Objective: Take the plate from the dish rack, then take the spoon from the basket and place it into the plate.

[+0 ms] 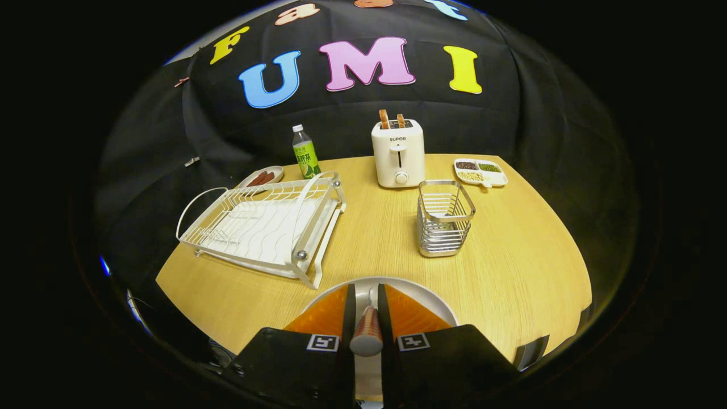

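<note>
Holding the spoon (366,335) between the fingers (347,309) right now, both pressing in on its ribbed handle from either side, handle end pointing straight back toward the camera. Running its long axis along the line of the fingers, forward and down, bowl end hidden behind the handle and impossible to make out.

Hanging directly over the plate (420,292), which is lying flat on the near part of the worktop (511,267), its pale rim curving out to both sides of the fingers and just ahead of them. So no sideways travel looking necessary: target lying straight below, not ahead, not off to one side. Coming down and easing the grip apart looking like the whole of what is left, judging by how things lie.

Standing bare beyond and to the left, the dish rack (261,227), no plate in its slots. Standing beyond and slightly to the right, the wire basket (445,217), apparently with nothing sticking up out of it. Sitting well apart from both, at the far side, a toaster (397,152) and a bottle (305,153).

Watching for one thing: height above the plate hard to judge from here, so letting go too high risking a bounce or a roll off the rim.
</note>
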